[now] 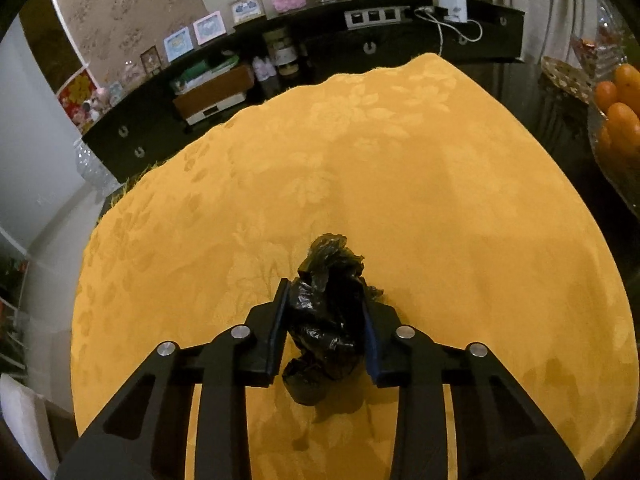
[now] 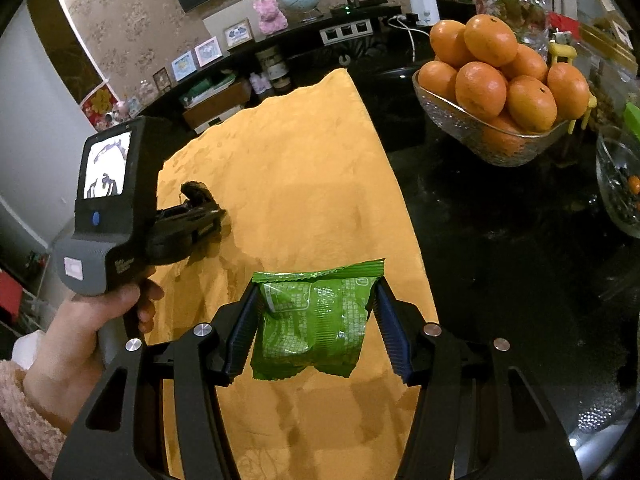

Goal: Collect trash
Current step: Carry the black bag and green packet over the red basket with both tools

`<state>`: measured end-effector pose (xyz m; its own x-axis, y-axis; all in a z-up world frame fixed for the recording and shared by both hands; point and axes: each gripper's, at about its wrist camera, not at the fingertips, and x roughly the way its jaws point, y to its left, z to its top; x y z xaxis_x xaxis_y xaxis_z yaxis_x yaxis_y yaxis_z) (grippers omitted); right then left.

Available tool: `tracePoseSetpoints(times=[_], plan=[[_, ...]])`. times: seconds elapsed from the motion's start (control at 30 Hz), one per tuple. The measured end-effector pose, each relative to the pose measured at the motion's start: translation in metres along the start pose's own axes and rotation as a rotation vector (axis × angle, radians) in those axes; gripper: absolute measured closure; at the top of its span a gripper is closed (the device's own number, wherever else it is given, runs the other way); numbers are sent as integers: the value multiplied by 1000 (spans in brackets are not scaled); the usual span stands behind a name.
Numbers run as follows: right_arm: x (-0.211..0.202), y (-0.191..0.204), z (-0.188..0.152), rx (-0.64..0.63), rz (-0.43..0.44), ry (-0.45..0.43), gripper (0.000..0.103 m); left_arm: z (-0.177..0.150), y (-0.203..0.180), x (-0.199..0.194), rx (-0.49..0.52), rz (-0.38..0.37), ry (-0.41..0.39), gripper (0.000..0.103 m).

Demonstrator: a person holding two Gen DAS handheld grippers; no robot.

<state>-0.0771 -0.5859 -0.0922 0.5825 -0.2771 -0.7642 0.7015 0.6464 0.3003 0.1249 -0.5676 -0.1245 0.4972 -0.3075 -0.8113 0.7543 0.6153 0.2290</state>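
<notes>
My left gripper (image 1: 325, 300) is shut on a crumpled black plastic bag (image 1: 326, 320) and holds it just above the yellow tablecloth (image 1: 360, 160). My right gripper (image 2: 316, 296) is shut on a green snack wrapper (image 2: 316, 320), held above the right edge of the yellow cloth (image 2: 288, 168). In the right wrist view the left gripper (image 2: 204, 204) shows at the left with the black bag (image 2: 194, 191) at its tip, held by a hand.
A glass bowl of oranges (image 2: 500, 80) stands on the dark table (image 2: 500, 240) to the right, with another glass bowl (image 2: 620, 188) at the far right. A black sideboard (image 1: 320, 28) with frames, a globe and a router lies behind the table.
</notes>
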Motion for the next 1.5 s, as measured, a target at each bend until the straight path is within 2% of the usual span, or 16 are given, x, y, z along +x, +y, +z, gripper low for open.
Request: tracePoseSetpoints(times=[0.53, 0.73, 0.93, 1.13, 1.27, 1.33, 1.5], plan=[[-6, 2, 1, 9, -21, -11, 49, -31, 40, -78, -40, -48, -90, 74], [-12, 13, -2, -15, -28, -23, 49, -56, 66, -127, -82, -114, -137, 74], [-21, 33, -3, -41, -13, -37, 49, -92, 101, -195, -139, -169, -194, 74], [-24, 63, -5, -85, 6, -44, 49, -117, 117, -278, -132, -165, -289, 74], [-34, 90, -12, -139, 47, -63, 49, -141, 133, -325, -153, -136, -350, 74], [-39, 107, -19, -180, 71, -72, 49, -155, 145, -340, -185, -121, -353, 74], [-47, 149, -37, -271, 136, -70, 49, -198, 176, -359, -270, -23, -349, 74]])
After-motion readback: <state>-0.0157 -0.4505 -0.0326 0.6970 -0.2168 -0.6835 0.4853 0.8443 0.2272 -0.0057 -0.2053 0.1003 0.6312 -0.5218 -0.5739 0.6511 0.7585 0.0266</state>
